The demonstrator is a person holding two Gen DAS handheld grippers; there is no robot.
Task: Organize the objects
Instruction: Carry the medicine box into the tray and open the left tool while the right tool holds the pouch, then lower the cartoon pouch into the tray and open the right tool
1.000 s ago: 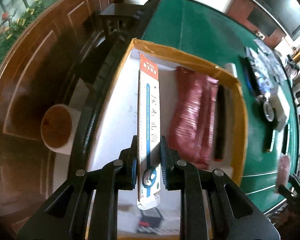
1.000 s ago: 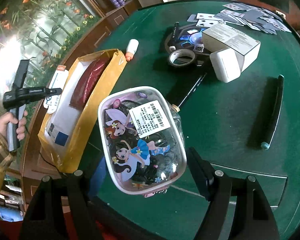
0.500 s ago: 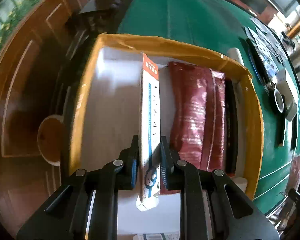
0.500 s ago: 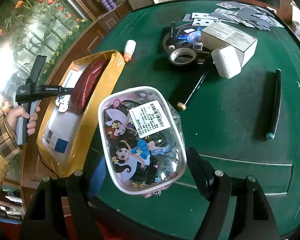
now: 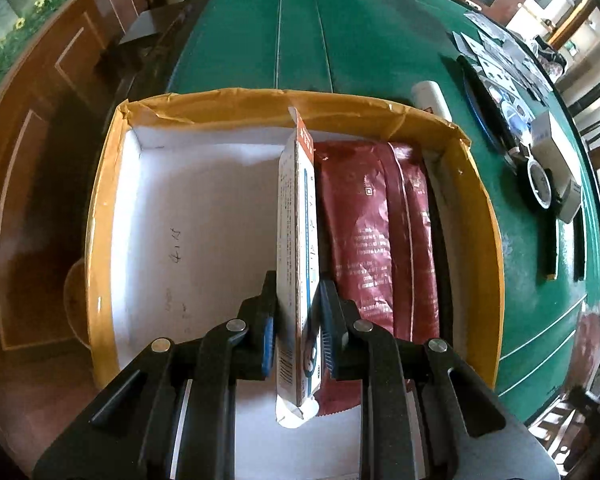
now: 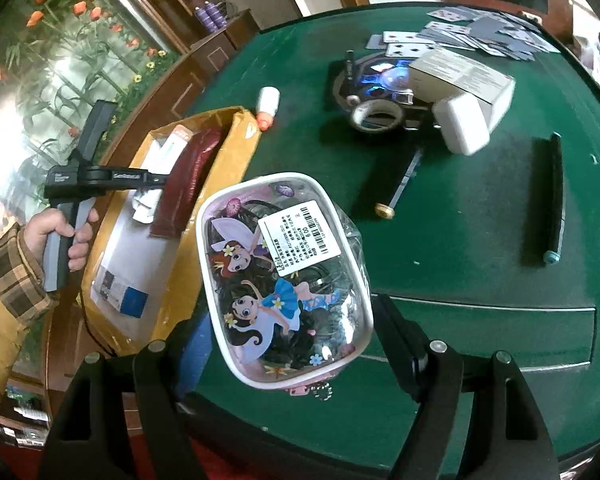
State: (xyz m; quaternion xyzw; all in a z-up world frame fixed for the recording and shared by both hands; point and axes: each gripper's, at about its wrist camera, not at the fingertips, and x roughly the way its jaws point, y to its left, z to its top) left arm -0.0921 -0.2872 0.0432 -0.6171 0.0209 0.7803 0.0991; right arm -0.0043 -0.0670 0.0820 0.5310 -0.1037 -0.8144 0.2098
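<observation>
Room: dark wood panelling (image 5: 40,128) lines the wall beside the table; a window with orange and yellow flowers (image 6: 72,40) shows behind it.
Table: green felt table (image 5: 300,32) with white lines across it and a dark rim.
Cardboard box: open yellow-edged box (image 5: 100,200) with a white inside, standing at the table's edge. It holds a dark red foil packet (image 5: 376,232) lying flat along its right half, a long white carton (image 5: 298,216), and a small blue-and-white box (image 6: 120,296) near its near end.
White carton: stands on its narrow edge inside the box, just left of the red packet and touching its side, orange end pointing away.
Left gripper: left gripper (image 5: 298,328) has its fingers closed on the near end of the white carton, blue pads pressing both faces.
Pouch: clear pouch (image 6: 284,284) with cartoon fairy print, a barcode label and dark items inside; held above the table, just right of the box.
Right gripper: right gripper (image 6: 288,344) is spread wide with the pouch clamped between its fingers.
Loose on the felt: a white carton box (image 6: 464,76), a white block (image 6: 460,124), a tape roll (image 6: 376,114), playing cards (image 6: 480,36), a black rod (image 6: 552,200), a white tube with an orange cap (image 6: 268,106) just beyond the box.
</observation>
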